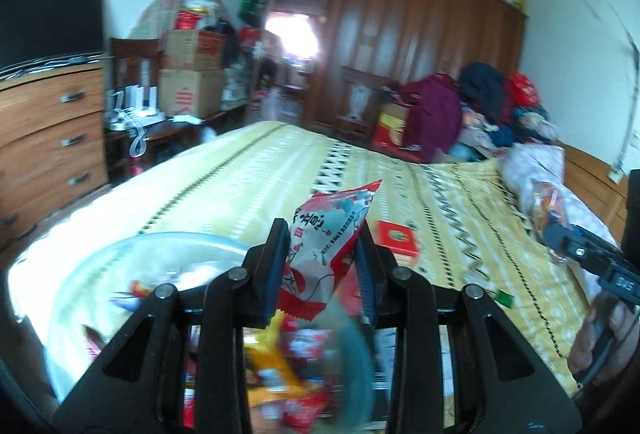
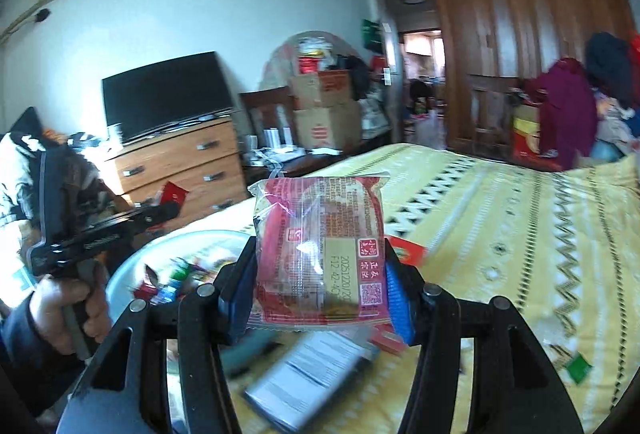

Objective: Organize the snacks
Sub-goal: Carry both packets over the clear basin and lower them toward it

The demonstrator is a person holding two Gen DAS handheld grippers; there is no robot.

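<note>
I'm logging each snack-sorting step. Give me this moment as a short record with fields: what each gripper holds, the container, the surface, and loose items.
left gripper: shut on a red-and-white snack packet, lifted above the bowl
right gripper: shut on a clear-wrapped red pastry pack, lifted above the bed
container: clear bowl with mixed wrapped snacks inside
surface: yellow patterned bedspread
loose items: small red box; small green packet

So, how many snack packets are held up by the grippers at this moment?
2. A red-and-white packet in the left hand-held gripper; a pink-red packet in the right hand-held gripper. Others lie blurred in the bowl.
</note>
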